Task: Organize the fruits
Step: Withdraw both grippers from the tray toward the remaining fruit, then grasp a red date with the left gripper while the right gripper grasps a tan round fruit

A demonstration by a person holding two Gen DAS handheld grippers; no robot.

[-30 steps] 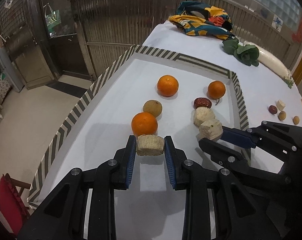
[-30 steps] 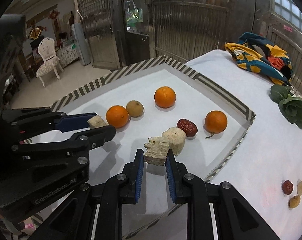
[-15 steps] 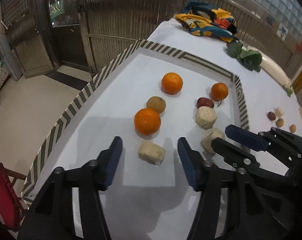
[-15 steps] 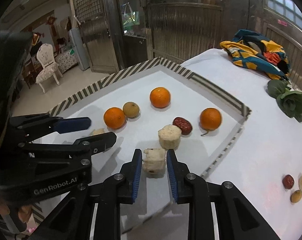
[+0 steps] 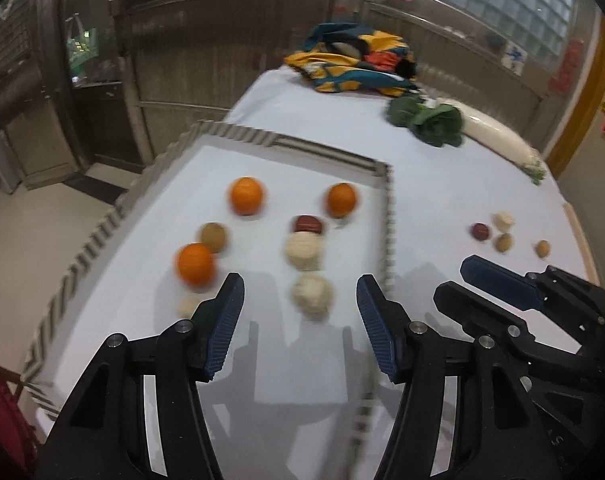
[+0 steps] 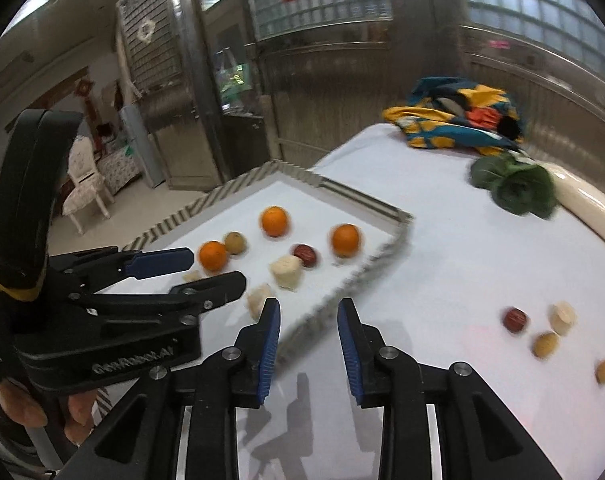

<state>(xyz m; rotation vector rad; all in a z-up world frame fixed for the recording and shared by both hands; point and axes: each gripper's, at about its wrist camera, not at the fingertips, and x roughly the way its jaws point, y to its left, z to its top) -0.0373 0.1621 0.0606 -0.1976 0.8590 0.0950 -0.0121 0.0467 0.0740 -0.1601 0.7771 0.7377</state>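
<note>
A white tray with a striped rim (image 5: 389, 236) holds three oranges (image 5: 245, 196), a brown round fruit (image 5: 213, 237), a red date (image 5: 308, 224) and three pale sugarcane chunks (image 5: 313, 299). My left gripper (image 5: 300, 328) is open and empty above the tray's near part. My right gripper (image 6: 308, 346) is open and empty over the tray's right rim (image 6: 342, 292). On the cloth to the right lie a red date (image 6: 515, 319), a pale chunk (image 6: 562, 317) and two small brown fruits (image 6: 545, 345).
A colourful folded cloth (image 5: 352, 62), a leafy green (image 5: 426, 122) and a long white radish (image 5: 498, 140) lie at the table's far end. The floor drops away left of the tray. The right gripper's body (image 5: 542, 320) stands right of the left one.
Both grippers let go of their pale chunks on the tray, opened wide and drew back; both views swung to the right.
</note>
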